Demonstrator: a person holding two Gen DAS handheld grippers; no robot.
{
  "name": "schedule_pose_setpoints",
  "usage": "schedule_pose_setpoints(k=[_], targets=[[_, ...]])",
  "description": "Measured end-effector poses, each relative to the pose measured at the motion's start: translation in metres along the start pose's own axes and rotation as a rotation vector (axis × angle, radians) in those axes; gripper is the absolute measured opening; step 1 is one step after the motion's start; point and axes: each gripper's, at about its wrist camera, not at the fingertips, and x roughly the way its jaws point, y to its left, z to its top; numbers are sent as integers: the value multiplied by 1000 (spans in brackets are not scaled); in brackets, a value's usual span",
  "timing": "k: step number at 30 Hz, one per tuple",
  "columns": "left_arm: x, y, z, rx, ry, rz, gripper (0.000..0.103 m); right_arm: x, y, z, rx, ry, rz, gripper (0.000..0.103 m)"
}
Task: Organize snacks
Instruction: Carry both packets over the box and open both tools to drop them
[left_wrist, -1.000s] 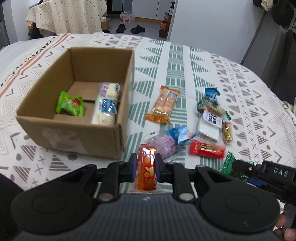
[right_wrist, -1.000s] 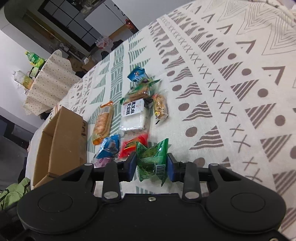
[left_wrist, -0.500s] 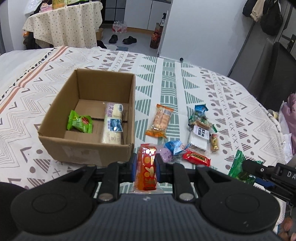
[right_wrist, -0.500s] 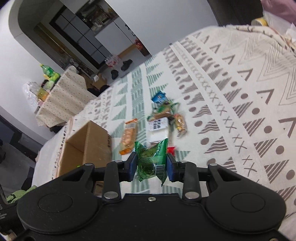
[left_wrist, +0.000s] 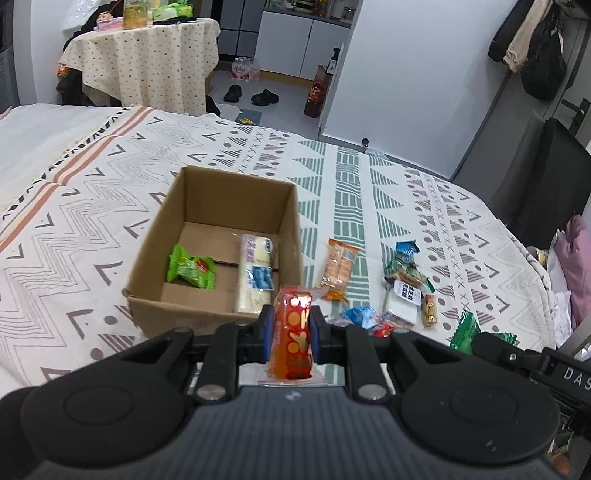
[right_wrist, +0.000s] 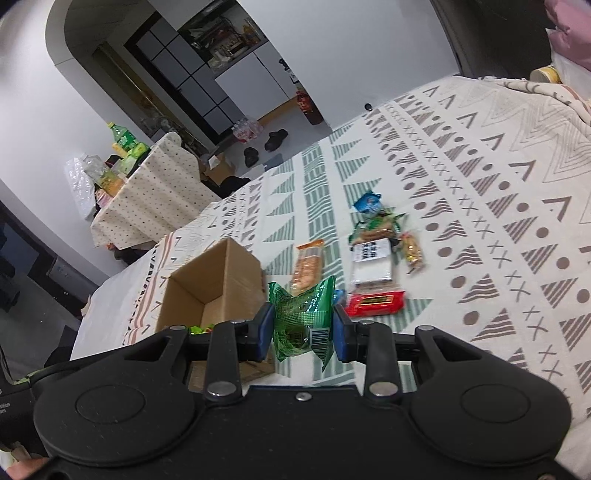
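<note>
My left gripper (left_wrist: 291, 326) is shut on a red and orange snack packet (left_wrist: 292, 334), held above the patterned cloth just in front of the open cardboard box (left_wrist: 288, 218). Inside the box lie a light green packet (left_wrist: 192, 267) and a long white packet (left_wrist: 255, 273). My right gripper (right_wrist: 303, 326) is shut on a dark green packet (right_wrist: 303, 317), raised over the cloth to the right of the box (right_wrist: 236, 266). Several loose snacks remain on the cloth: an orange cracker packet (left_wrist: 338, 267), a red bar (right_wrist: 375, 302), a white packet (right_wrist: 371, 262) and a blue one (right_wrist: 367, 203).
The patterned cloth (left_wrist: 110, 206) covers a wide surface with bare room left of the box and far right. A small table with a dotted cover (left_wrist: 147, 62) holding bottles stands behind. Shoes (left_wrist: 251, 94) lie on the floor. The right gripper's body (left_wrist: 532, 363) shows low right in the left wrist view.
Both grippers have risen and drawn back with their packets still held. The box and the loose snacks look smaller and farther off, and more of the room shows.
</note>
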Motion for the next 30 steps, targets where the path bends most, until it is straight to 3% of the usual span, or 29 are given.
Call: schedule_pose_setpoints(k=[30], targets=[[29,89,47,-136,4,24,18,64,87,3,-48,56,69,32]])
